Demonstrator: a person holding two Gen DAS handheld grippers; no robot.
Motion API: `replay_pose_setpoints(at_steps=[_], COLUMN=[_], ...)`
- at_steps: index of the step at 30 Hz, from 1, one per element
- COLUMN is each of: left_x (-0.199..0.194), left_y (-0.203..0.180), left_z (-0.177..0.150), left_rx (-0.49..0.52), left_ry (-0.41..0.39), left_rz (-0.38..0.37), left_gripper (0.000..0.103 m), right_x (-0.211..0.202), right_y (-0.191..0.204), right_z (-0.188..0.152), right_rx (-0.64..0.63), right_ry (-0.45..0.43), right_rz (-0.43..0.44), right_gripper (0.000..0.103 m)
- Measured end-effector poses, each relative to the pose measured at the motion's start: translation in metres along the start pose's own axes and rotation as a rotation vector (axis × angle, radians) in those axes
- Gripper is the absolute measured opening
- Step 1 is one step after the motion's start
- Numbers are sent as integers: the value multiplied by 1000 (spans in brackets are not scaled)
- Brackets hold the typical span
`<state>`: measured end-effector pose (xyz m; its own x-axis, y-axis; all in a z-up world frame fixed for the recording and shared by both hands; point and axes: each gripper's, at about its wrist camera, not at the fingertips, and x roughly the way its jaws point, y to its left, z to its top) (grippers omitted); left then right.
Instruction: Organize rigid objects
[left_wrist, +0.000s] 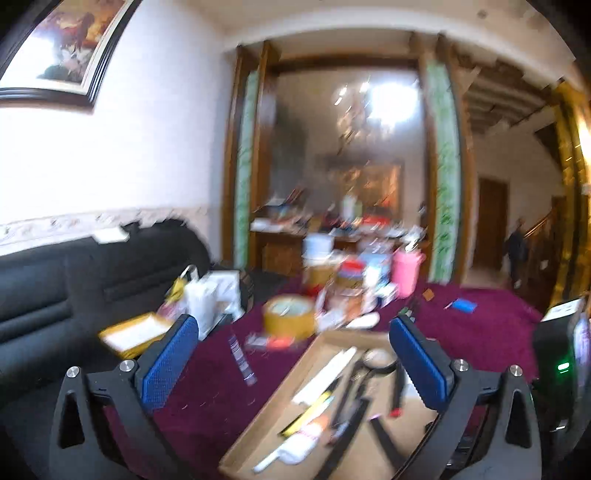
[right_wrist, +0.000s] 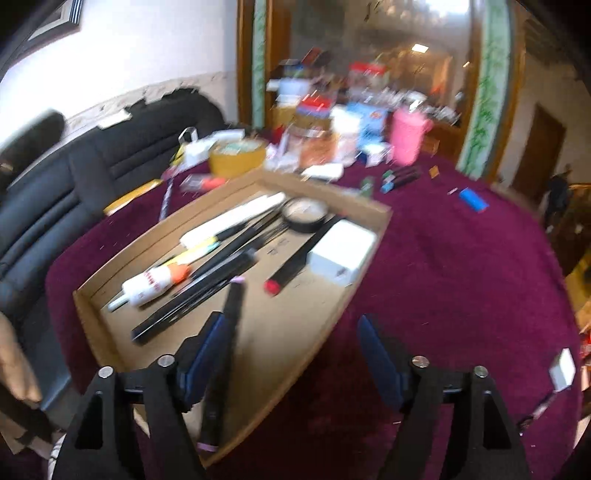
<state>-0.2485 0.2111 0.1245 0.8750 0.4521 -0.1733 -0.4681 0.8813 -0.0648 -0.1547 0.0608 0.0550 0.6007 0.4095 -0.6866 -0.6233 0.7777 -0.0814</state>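
Your right gripper stands spread; the long black marker leans against its left pad, over the shallow cardboard tray. Your left gripper gapes wide, empty, with that tray ahead between the jaws.

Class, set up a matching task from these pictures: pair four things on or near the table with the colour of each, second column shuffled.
Things:
1. cup
2. roll of wide tape
3. box inside the cardboard tray
4. tablecloth

Colours:
A. white
B. dark purple-red
C. pink
D. yellow-brown

Pairs: 1-C, 2-D, 3-A, 4-B
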Motion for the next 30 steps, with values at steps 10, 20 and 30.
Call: replay_pose_setpoints(at_steps=[10, 20, 30], left_x=[17, 23, 34], left_y=[-34, -42, -59], left_z=[6, -2, -41], left_rx=[-16, -25, 37], left_ry=[164, 265, 424], left_rz=[-72, -27, -6], left_gripper=[103, 103, 103], right_x=[-30, -34, -29], right_y=[-38, -62, -60], right_z=[-10, -23, -28], right_rx=[39, 104, 105], right_ry=[-120, -114, -82], right_rz=[-117, -101, -116], right_gripper=[95, 95, 95])
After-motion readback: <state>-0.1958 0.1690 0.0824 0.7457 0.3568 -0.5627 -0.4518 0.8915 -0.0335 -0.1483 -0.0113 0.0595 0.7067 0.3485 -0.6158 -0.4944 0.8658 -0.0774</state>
